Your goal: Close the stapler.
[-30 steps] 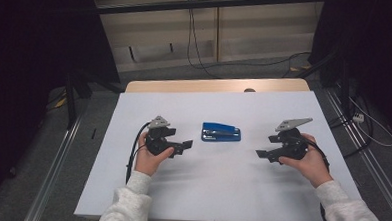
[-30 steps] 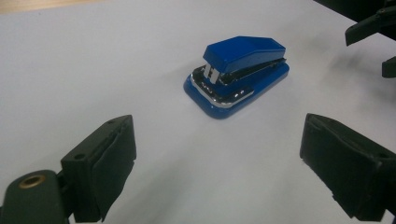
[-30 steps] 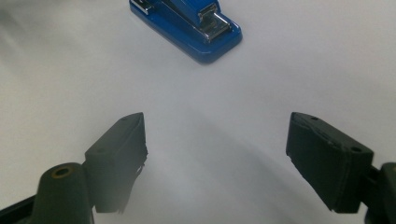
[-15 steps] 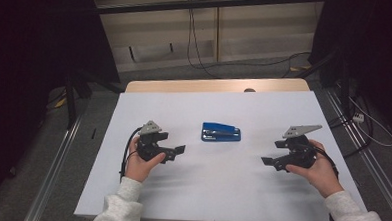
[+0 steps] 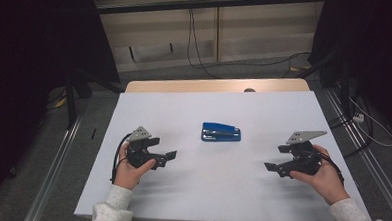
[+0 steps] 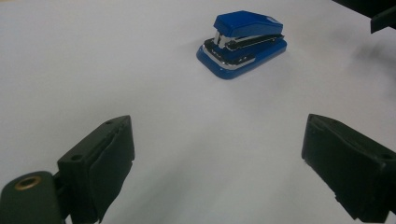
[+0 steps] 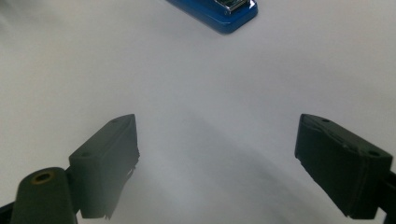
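A blue stapler [image 5: 221, 132] is lying flat near the middle of the white table [image 5: 205, 191], untouched, with bare tabletop all around it.

From the stapler, the left gripper [image 5: 169, 157] is sitting at about eight o'clock and the right gripper [image 5: 271, 167] at about four o'clock, both well apart from it. Each hand is resting low over the table with its forearm coming in from the near edge in a light grey sleeve [image 5: 112, 209]. The left hand [image 5: 129, 167] is wrapping the gripper body from below and pointing its jaws toward three o'clock; the right hand [image 5: 326, 176] is pointing its jaws toward nine o'clock, so the two are facing each other across the stapler's near side. A grey three-cornered plate [image 5: 305, 136] is riding on top of the right gripper.

Both claws are standing released, nothing between the jaws. The right one's jaws have just been opening, over bare table.

The left gripper view is showing the stapler's [image 6: 243, 43] chrome mouth and hinged top at one o'clock beyond its wide-spread jaws, a detail that the high view is too far off to give. The right gripper view is catching just a blue corner of the stapler [image 7: 219, 14] at twelve o'clock.

Beyond the table's far edge a bare wooden strip [image 5: 215, 85] is showing, then a grey floor with black cables [image 5: 196, 50] and pale wall panels; dark curtains are flanking both sides.
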A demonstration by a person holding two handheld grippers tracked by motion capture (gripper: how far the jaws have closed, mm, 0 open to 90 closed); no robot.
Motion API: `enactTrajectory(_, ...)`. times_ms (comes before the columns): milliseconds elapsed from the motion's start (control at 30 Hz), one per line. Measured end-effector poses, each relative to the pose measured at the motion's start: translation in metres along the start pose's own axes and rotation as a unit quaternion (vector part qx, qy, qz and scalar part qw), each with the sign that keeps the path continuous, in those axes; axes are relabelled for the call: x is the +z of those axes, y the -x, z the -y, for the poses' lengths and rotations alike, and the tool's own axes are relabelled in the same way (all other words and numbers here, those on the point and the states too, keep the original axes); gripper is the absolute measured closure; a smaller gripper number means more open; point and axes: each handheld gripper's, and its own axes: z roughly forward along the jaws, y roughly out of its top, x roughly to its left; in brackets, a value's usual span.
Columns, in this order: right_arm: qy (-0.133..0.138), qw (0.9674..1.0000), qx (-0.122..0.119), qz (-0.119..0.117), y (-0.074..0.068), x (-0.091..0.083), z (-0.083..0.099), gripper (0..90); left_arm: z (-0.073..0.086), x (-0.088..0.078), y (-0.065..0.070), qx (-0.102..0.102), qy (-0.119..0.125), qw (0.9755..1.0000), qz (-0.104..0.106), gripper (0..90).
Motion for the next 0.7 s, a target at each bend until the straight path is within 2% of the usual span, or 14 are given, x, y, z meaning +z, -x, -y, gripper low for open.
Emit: enactTrajectory(700, -0.002, 1.0, -0.004, -0.004, -0.006, -0.007, 0.009, 12.3, 0.024, -0.035, -0.008, -0.007, 0.002, 0.9999, -0.01, 9.3)
